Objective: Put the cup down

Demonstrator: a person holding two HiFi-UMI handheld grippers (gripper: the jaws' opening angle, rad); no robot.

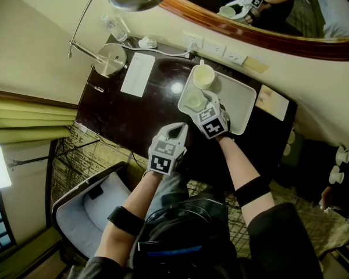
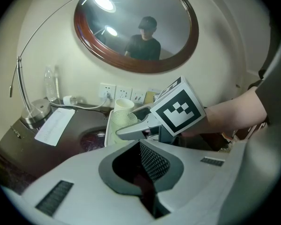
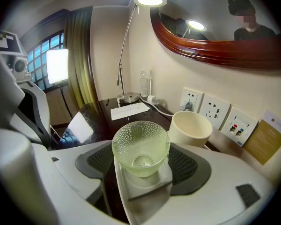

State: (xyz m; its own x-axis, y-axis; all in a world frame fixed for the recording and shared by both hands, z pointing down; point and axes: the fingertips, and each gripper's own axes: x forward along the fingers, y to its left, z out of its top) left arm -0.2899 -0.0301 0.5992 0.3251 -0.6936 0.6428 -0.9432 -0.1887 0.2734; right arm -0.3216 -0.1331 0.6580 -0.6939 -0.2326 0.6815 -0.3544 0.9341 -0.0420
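the cup (image 3: 140, 146) is being gripped upright between the pads of the right gripper (image 3: 141, 164), with the jaws being held wide around its bowl. it is being held low over the tray (image 1: 239, 97), straight ahead of the jaws; whether its base is touching cannot be told. a mug (image 3: 191, 128) is standing just beyond. the left gripper (image 2: 146, 170) is being held shut and empty, farther off, so the release is likely being left to the right.

The person wears dark clothes and black forearm bands (image 1: 127, 220); left gripper (image 1: 178, 127) and right gripper (image 1: 196, 102) bear black-and-white marker cubes (image 1: 163, 156).
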